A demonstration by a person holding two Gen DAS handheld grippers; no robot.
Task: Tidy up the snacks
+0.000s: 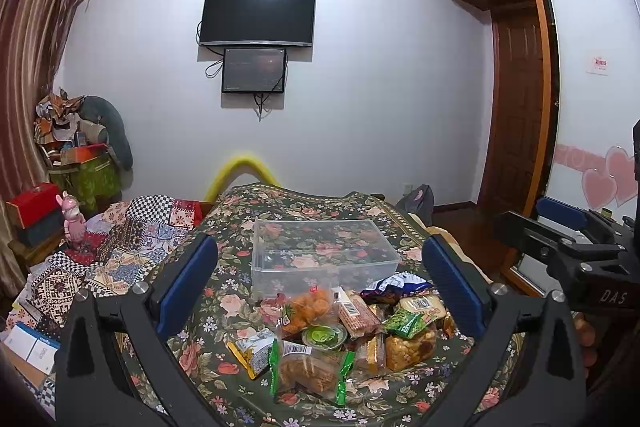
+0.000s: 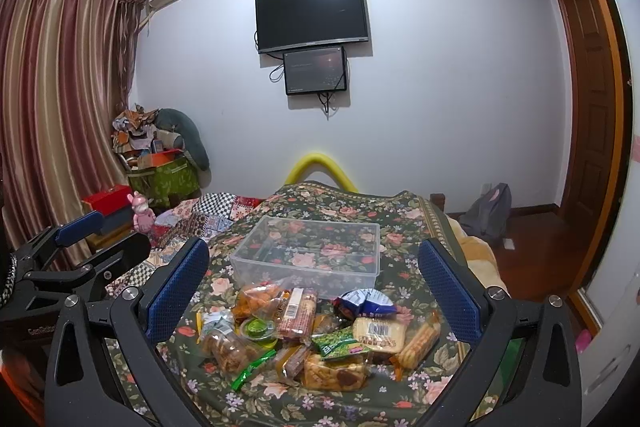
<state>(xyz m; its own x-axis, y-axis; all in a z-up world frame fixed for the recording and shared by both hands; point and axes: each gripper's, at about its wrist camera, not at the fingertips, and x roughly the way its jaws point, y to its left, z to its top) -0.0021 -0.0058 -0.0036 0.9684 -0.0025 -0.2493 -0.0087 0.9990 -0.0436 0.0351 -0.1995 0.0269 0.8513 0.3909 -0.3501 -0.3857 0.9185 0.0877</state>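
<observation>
A bedroom with a wall-mounted black television (image 1: 257,15) frames a bed under a dark floral bedspread (image 1: 224,227), where a clear rectangular plastic box (image 1: 324,255) stands empty. Just in front of that box lies the heap of wrapped snacks (image 1: 340,335). Left of the box hangs the left claw (image 1: 316,291), jaws spread wide and empty; to the right, the right claw (image 2: 312,291) is likewise agape. The packets look light, crinkly and slippery, with brittle biscuits inside, so a gentle pinch at a sealed end seems wisest.
</observation>
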